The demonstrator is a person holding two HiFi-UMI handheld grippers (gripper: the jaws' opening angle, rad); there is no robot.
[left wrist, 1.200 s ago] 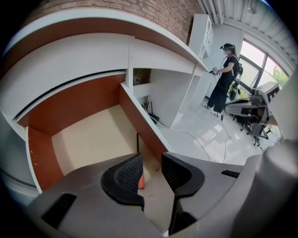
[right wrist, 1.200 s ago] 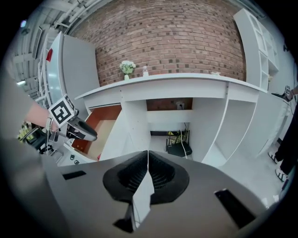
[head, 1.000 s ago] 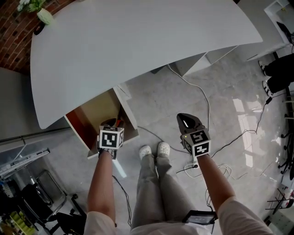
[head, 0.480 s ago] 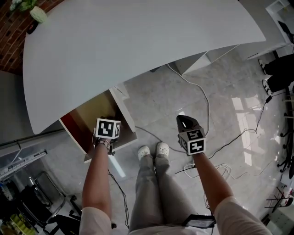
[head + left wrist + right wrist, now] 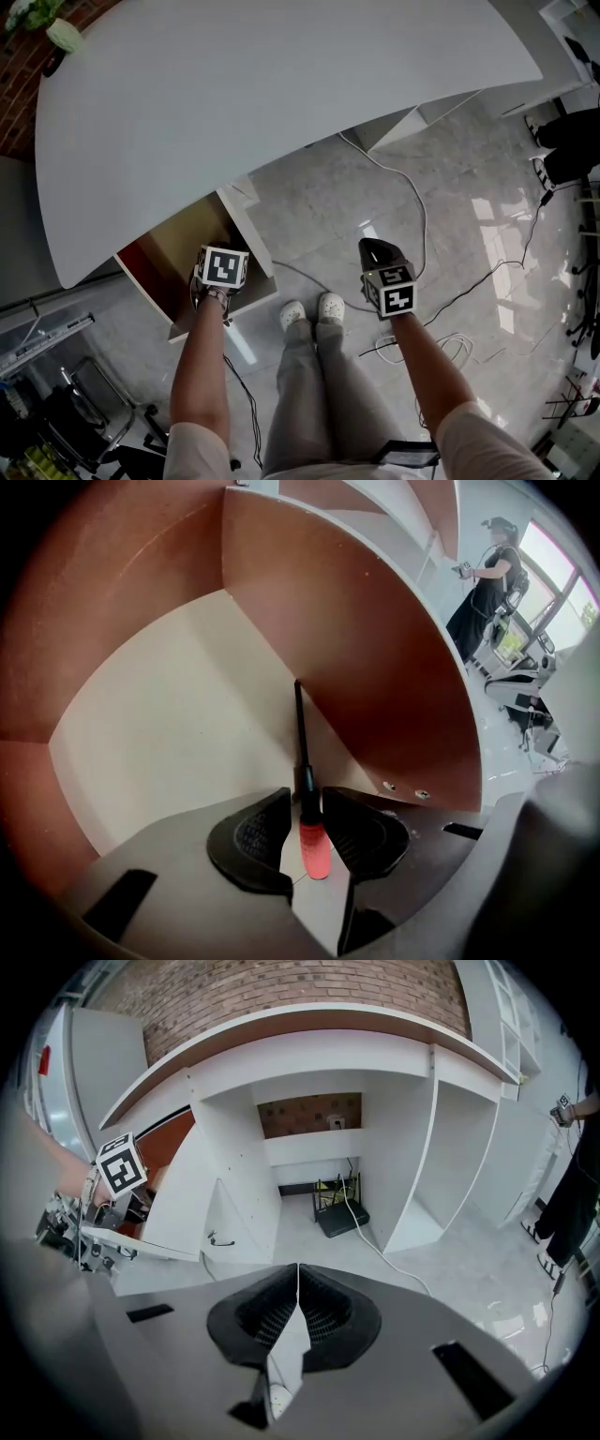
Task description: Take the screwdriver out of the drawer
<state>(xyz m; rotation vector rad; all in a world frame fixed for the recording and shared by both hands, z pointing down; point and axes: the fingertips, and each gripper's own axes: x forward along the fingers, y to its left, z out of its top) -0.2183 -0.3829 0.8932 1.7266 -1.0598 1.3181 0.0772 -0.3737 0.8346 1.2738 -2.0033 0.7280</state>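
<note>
In the head view the marker cube (image 5: 222, 267) of the left gripper (image 5: 306, 797) hides its jaws and the screwdriver (image 5: 301, 733); the table top (image 5: 281, 84) covers the drawer's (image 5: 251, 246) back.

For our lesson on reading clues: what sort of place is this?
Probably an office: a large curved white desk, a loose white cable on the grey tiled floor, and a black router under the desk.

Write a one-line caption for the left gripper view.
Left gripper, jaws just closing but not yet gripping, straddles the screwdriver lying in the drawer.
</note>
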